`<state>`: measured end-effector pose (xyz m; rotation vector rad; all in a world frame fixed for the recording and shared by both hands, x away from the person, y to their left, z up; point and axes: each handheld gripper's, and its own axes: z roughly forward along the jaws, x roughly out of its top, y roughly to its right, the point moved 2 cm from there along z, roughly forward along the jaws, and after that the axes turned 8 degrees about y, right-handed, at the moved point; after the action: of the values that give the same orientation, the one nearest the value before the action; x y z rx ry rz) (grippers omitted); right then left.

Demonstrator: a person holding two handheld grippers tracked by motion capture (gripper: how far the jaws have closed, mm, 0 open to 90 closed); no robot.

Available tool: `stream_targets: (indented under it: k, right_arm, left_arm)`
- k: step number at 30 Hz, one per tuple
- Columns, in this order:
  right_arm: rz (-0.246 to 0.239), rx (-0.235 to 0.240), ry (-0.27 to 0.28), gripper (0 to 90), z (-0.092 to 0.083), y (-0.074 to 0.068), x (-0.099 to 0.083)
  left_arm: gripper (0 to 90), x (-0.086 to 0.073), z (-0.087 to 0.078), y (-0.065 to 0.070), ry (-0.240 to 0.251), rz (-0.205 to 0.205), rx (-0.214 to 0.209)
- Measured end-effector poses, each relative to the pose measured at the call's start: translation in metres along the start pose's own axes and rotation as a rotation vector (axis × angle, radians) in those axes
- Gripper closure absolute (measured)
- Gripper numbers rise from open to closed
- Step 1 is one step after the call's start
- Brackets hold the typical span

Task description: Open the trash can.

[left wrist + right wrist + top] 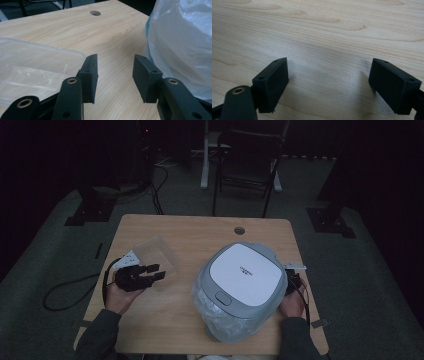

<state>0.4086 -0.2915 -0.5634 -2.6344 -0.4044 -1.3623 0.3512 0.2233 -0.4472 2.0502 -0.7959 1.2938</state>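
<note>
A grey appliance with a white lid [242,272], wrapped in clear plastic [185,45], stands right of the table's middle. A clear, empty plastic container [156,254] lies at the left, and in the left gripper view the container [35,65] sits just left of the jaws. My left gripper [159,271] is at the container's near edge, lifted a little. In its own view the left gripper [115,58] is open with only bare wood between the jaws. My right gripper [292,282] is tucked against the appliance's right side. Its own view shows the right gripper [329,62] open wide over the tabletop.
The wooden table [170,315] has a round cable hole [239,230] near its far edge, and the hole [95,13] also shows in the left gripper view. A black chair [247,160] and stand feet [90,212] are on the floor behind. A cable [65,292] loops off the left side.
</note>
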Motion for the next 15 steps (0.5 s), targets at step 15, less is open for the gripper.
stream_targets:
  k: [15]
  right_arm:
    - [0.001,-0.001,0.000,15.5,0.000,0.000,0.000]
  left_arm:
    - [57.9,0.023,0.002,0.012,0.019,0.042,-0.051]
